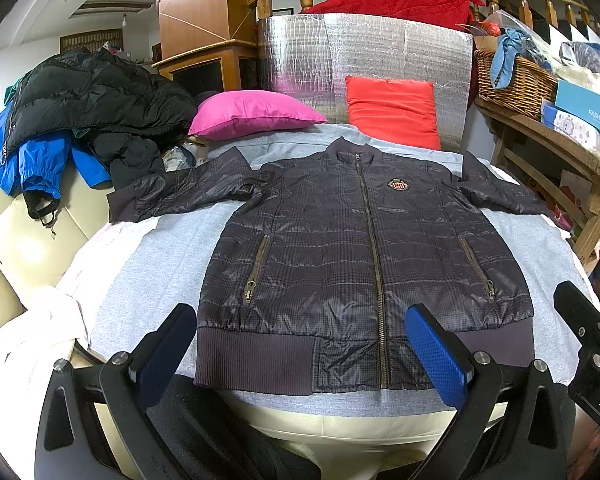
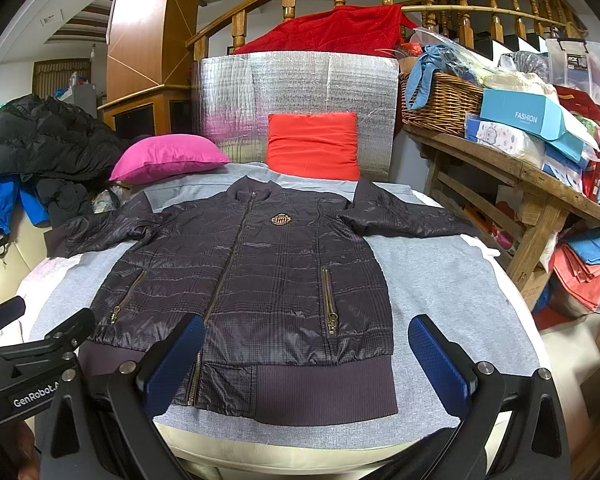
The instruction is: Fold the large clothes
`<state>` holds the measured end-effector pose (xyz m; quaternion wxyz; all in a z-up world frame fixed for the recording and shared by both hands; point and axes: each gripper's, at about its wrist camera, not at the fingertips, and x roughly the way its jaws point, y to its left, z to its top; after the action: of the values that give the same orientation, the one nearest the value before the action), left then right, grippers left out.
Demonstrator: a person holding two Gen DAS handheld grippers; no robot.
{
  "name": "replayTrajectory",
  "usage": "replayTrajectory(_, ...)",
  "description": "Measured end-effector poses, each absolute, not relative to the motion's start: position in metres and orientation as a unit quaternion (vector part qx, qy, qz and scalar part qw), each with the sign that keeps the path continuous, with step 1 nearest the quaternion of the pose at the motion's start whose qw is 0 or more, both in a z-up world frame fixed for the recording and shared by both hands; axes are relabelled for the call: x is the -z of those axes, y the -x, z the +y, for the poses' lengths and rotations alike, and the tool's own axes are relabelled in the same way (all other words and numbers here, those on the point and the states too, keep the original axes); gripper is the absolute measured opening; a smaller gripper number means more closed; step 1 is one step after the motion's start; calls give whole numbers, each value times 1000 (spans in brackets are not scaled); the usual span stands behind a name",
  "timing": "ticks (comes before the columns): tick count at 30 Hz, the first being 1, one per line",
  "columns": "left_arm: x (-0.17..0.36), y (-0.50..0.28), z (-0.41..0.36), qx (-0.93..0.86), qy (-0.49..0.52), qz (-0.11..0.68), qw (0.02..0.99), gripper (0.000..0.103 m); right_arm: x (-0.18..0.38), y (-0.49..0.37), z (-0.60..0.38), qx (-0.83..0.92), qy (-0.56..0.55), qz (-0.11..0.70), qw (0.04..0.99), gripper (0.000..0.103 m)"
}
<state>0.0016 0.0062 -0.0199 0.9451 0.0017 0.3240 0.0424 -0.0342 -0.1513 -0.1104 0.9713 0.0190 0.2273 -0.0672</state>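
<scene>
A dark plaid quilted jacket lies flat, front up and zipped, on a grey cloth, sleeves spread to both sides; it also shows in the right wrist view. My left gripper is open and empty, hovering over the jacket's ribbed hem, its blue pads wide apart. My right gripper is open and empty above the hem, right of the zipper. The right gripper's body shows at the edge of the left wrist view.
A pink pillow and a red pillow lie behind the jacket against a silver foil panel. A pile of black and blue jackets sits at left. A wooden shelf with a wicker basket and boxes stands at right.
</scene>
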Motion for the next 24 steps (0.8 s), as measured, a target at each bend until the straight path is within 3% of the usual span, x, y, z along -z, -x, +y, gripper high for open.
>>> replayTrajectory(12,31,-9,9,-39,-5,334,942,103,116,31,-157,55,-30,236,970,103)
replayTrajectory(24,105,-115,28,-52,-6,420,906,103,194,-34,-312,2,-284,324,903,103)
